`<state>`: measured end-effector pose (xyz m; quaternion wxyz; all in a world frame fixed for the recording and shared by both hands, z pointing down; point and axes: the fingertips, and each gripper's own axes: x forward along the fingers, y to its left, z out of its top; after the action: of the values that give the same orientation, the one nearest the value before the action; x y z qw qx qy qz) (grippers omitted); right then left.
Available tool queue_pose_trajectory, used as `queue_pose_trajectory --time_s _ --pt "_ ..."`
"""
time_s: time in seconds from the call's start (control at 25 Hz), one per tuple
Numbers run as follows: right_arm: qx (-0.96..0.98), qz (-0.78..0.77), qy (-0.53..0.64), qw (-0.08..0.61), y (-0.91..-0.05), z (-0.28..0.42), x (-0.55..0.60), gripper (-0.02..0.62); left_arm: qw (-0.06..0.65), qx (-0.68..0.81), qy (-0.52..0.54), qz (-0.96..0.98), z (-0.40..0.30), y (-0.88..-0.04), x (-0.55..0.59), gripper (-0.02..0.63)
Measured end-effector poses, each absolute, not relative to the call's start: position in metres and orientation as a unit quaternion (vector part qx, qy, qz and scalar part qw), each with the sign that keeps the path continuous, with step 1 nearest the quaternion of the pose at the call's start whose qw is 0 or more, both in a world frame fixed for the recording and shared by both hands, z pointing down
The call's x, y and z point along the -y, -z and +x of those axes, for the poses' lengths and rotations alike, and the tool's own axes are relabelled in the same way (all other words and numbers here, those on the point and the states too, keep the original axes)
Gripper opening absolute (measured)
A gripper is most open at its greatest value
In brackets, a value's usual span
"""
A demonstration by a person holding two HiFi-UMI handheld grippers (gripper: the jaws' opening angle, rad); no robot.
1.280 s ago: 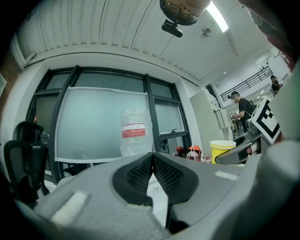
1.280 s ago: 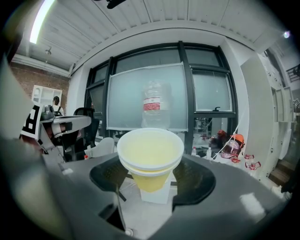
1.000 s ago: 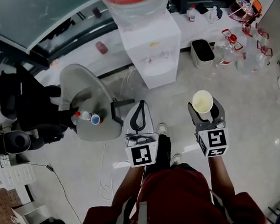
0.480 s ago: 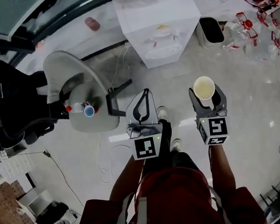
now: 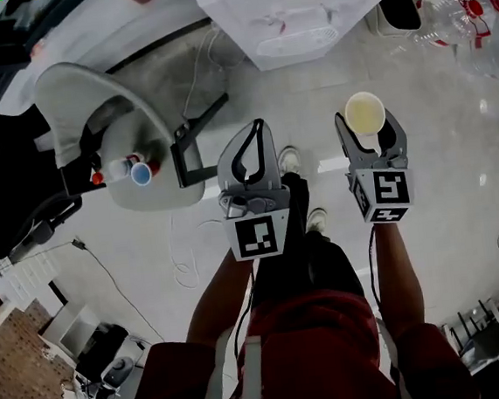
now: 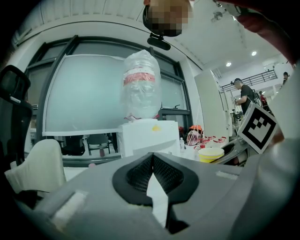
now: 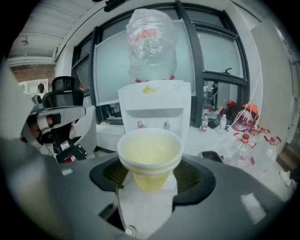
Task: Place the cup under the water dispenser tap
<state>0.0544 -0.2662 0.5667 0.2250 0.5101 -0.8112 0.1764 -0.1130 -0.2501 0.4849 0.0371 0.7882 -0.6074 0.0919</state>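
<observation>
— Where is the cup?
— The pale yellow cup (image 7: 149,157) stands upright in the right gripper (image 5: 369,123), whose jaws are clamped on its sides. It is held above the floor, apart from the water dispenser (image 5: 298,23) at the far side.
— And the left gripper (image 5: 256,130)?
— Its jaws are pressed together with nothing between them. It is left of the right one and faces the dispenser too.

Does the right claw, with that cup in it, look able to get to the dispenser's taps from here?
Likely yes: the right claw holds the cup facing the taps on the water dispenser, with only bare floor between; the chair stands off to the side.
</observation>
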Motion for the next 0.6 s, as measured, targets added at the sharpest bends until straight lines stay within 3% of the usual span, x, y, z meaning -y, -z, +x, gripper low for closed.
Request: queue_pose_trajectory --time_s 0.6 --pt "0.805 0.511 -0.179 0.241 -0.704 0.048 0.305 0.290 0.082 0.606 -0.118 0.782 -0.118 -0.634 0.273 0.006"
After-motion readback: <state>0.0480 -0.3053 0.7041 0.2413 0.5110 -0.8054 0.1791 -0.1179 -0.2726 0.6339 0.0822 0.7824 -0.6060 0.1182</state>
